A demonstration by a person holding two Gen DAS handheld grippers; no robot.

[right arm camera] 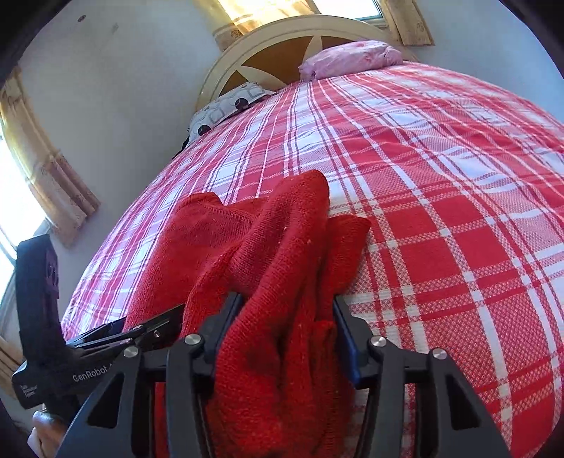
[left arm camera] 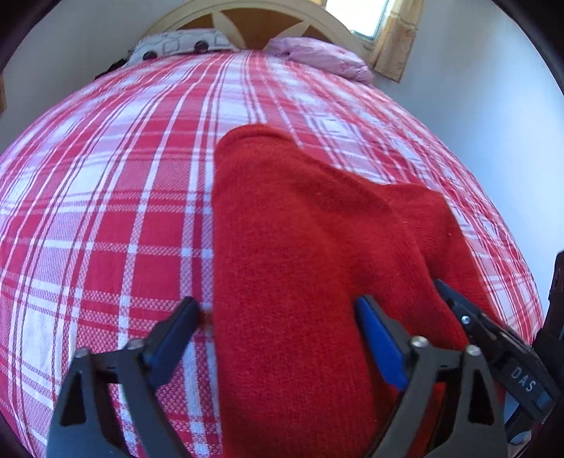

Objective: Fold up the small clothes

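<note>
On the plaid bedspread (left arm camera: pixel 105 211), the red knit garment (left arm camera: pixel 299 246) lies at six o'clock. Our left gripper (left arm camera: pixel 278 327) straddles it wide, apparently unclamped; our right gripper (right arm camera: pixel 287 320) pinches bunched cloth. We lift evenly.

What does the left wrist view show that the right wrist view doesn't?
Only the left wrist view: the red knit garment lying broad and fairly flat between the left gripper's wide-apart fingers, left edge straight.

Only the right wrist view: the garment bunched into folds between the right gripper's fingers, a curtained window on the left wall, and a hand at the lower left.

Both: plaid bedspread, headboard, pink pillow, patterned pillow.
</note>
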